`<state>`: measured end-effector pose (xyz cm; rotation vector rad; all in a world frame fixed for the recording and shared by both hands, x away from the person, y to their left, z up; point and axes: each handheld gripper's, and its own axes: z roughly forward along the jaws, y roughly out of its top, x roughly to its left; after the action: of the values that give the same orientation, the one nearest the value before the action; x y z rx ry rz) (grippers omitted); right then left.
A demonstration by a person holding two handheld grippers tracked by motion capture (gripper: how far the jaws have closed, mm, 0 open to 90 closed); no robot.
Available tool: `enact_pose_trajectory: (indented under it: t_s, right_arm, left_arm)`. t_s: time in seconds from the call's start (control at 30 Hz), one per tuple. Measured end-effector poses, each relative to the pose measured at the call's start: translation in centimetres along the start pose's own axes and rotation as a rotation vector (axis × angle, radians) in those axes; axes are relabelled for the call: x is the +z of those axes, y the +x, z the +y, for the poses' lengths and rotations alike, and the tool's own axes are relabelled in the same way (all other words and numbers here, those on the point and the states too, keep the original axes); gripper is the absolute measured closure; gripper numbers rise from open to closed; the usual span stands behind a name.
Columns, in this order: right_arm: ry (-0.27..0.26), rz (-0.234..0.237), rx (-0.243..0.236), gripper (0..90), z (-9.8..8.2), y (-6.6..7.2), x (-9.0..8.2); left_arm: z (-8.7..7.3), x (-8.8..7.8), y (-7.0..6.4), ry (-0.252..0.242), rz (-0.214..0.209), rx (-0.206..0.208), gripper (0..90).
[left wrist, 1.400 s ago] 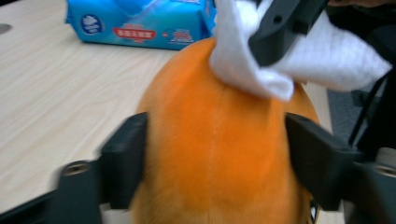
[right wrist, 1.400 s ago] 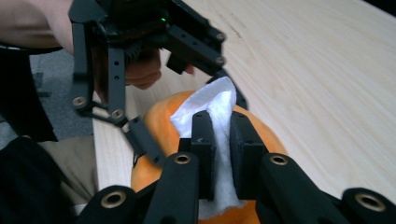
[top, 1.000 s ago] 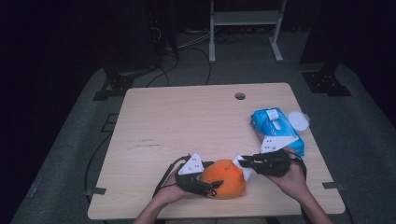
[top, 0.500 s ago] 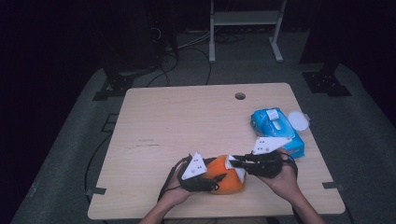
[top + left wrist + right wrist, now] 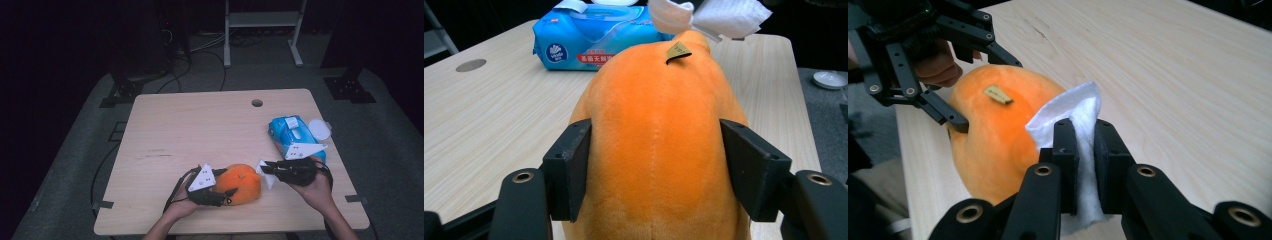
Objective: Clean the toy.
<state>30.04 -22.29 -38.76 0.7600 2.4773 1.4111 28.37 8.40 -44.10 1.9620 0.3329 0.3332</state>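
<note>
An orange plush toy [image 5: 241, 183] lies on the wooden table [image 5: 200, 130] near its front edge. My left gripper [image 5: 227, 195] grips it from the left, with both pads pressing into its sides [image 5: 659, 145]. Those jaws have just been opening a little, with the plush still between them. My right gripper [image 5: 265, 170] is shut on a folded white wipe [image 5: 1073, 107]. It holds the wipe at the plush's right end, close to a small tan tag [image 5: 997, 94]. The wipe [image 5: 719, 17] shows above the far end of the plush in the left gripper view.
A blue pack of wet wipes [image 5: 290, 132] lies at the table's right edge, just behind my right hand, with a white round lid [image 5: 320, 129] beside it. A cable hole [image 5: 257, 103] sits near the far edge. Dark stands and cables lie on the floor beyond.
My right gripper slid the wipe left onto the plush, then drew back a little to the right. The left hand and the plush stayed in place.
</note>
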Motion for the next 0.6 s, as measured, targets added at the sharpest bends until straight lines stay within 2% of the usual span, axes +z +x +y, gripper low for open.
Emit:
enact_pose_trajectory:
  t_s: [0.17,0.3,0.37,0.47,0.6]
  right_arm:
    - [0.020,0.051,-0.004,81.0,0.0,0.8,1.5]
    - [-0.008,0.069,-0.029,81.0,0.9,1.7,1.5]
    - [-0.025,0.103,-0.031,81.0,1.4,2.1,1.6]
    - [-0.008,0.091,-0.055,81.0,1.4,2.3,1.9]
    - [-0.003,0.074,-0.020,81.0,0.7,1.3,1.6]
  left_arm:
    - [0.1,0.3,-0.2,0.010,-0.001,0.023,30.6]
    - [0.2,0.5,-0.5,-0.003,-0.020,0.045,30.7]
    - [0.3,0.7,-0.8,-0.001,-0.020,0.062,30.7]
    - [0.3,0.5,-0.6,0.013,-0.019,0.055,30.7]
    - [0.1,0.1,-0.1,0.016,-0.023,0.024,30.7]
